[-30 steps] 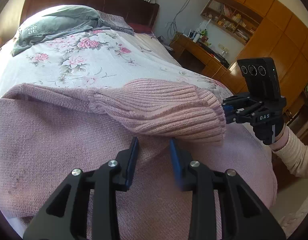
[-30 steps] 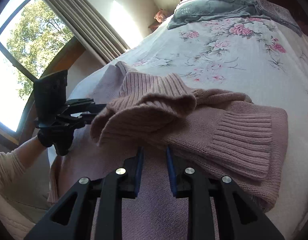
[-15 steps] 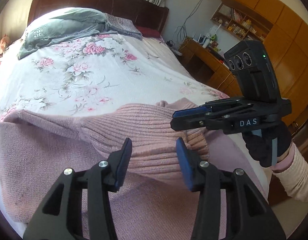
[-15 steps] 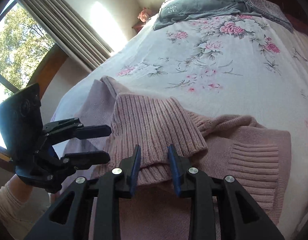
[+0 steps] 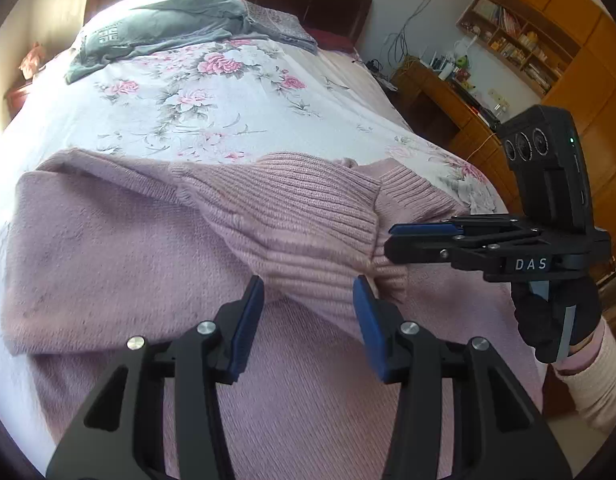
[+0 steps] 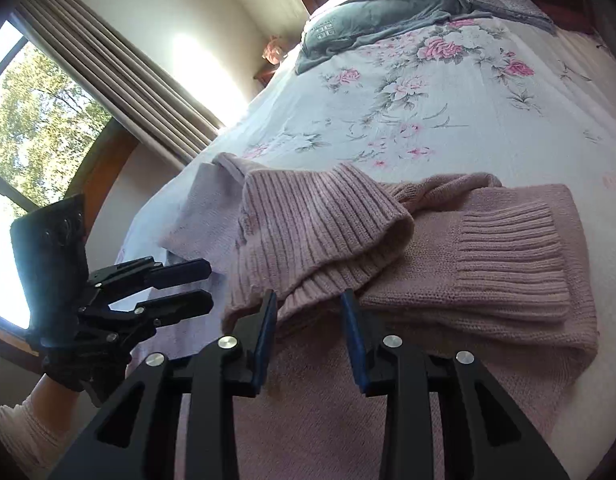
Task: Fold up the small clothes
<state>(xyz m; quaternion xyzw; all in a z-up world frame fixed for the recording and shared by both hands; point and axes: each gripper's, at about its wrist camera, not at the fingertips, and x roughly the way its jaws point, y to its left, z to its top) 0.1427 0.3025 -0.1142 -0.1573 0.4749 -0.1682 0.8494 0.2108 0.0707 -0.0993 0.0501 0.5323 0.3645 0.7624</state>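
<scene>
A pink knit sweater [image 5: 127, 260] lies spread near the foot of a bed. One sleeve with a wide ribbed cuff [image 5: 308, 216] is folded across its body. My left gripper [image 5: 308, 312] is open, its blue pads just short of the cuff's lower edge. My right gripper [image 5: 390, 238] comes in from the right, level with the cuff's end. In the right wrist view the same cuff [image 6: 316, 224] lies just beyond my open right gripper [image 6: 308, 320], and a second ribbed cuff [image 6: 512, 252] rests flat on the sweater [image 6: 488, 320]. The left gripper [image 6: 207, 284] hovers open at the left.
The floral bedsheet [image 5: 227, 112] stretches beyond the sweater to a grey folded garment [image 5: 155, 28] near the headboard. A wooden desk [image 5: 440, 92] and cabinets [image 5: 580, 60] stand right of the bed. A window with curtains [image 6: 119, 68] is on the other side.
Both grippers have opened wider and drawn back a little. The raised sleeve has settled flat across the sweater's body, and the right gripper has moved in toward the cuff's end.
</scene>
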